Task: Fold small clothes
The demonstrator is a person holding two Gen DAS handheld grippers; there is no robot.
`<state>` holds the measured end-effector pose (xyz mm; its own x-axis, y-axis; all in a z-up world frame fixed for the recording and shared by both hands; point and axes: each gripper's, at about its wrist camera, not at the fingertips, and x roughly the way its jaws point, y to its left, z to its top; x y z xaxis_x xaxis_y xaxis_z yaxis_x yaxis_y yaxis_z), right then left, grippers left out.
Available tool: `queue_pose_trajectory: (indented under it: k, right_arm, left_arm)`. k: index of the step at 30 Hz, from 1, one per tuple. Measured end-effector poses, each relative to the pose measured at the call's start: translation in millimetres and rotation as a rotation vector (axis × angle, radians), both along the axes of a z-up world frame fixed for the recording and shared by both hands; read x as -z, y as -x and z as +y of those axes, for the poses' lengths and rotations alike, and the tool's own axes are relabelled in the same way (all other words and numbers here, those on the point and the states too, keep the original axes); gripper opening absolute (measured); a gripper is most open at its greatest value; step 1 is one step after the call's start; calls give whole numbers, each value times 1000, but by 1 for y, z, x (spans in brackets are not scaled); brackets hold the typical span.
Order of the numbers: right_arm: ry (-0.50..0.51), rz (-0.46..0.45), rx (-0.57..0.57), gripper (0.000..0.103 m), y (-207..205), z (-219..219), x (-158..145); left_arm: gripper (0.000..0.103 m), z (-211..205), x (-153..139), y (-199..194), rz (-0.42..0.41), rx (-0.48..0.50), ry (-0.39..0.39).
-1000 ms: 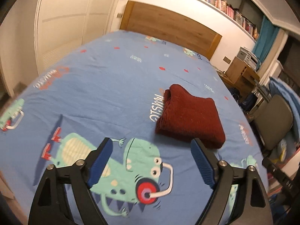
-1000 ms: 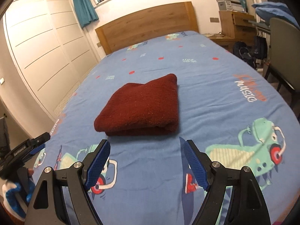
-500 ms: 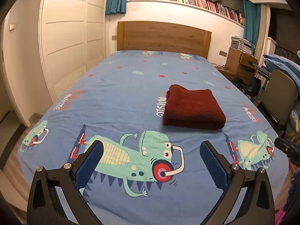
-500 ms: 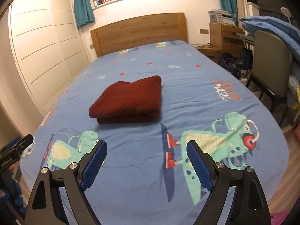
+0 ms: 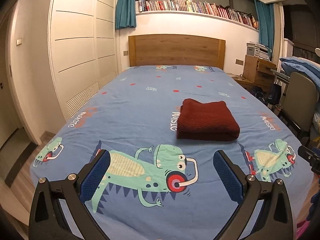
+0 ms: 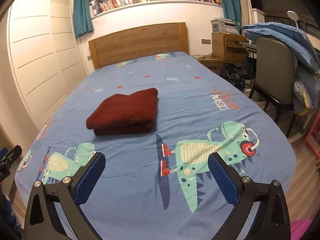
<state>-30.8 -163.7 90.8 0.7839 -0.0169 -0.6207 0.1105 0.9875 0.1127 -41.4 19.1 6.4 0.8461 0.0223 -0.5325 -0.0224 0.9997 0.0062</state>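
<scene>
A dark red garment lies folded in a neat rectangle on the blue dinosaur-print bed sheet. It also shows in the right wrist view, left of centre. My left gripper is open and empty, held back over the foot of the bed, well short of the garment. My right gripper is open and empty too, also over the foot of the bed and apart from the garment.
A wooden headboard stands at the far end under a bookshelf. White wardrobe doors line the left side. A grey chair with blue bedding and a wooden desk stand on the right.
Both grippers have pulled back and up from the folded garment toward the foot of the bed. The garment has stayed in place, and both jaws have stayed open.
</scene>
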Motion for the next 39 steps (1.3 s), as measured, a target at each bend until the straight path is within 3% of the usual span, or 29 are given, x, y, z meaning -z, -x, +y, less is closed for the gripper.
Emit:
queue_pose_trajectory:
  k: [39]
  right_arm:
    - [42,-4,67,103,13,-11,17]
  left_arm:
    - [102,-19,14,-1,-7,10,-31]
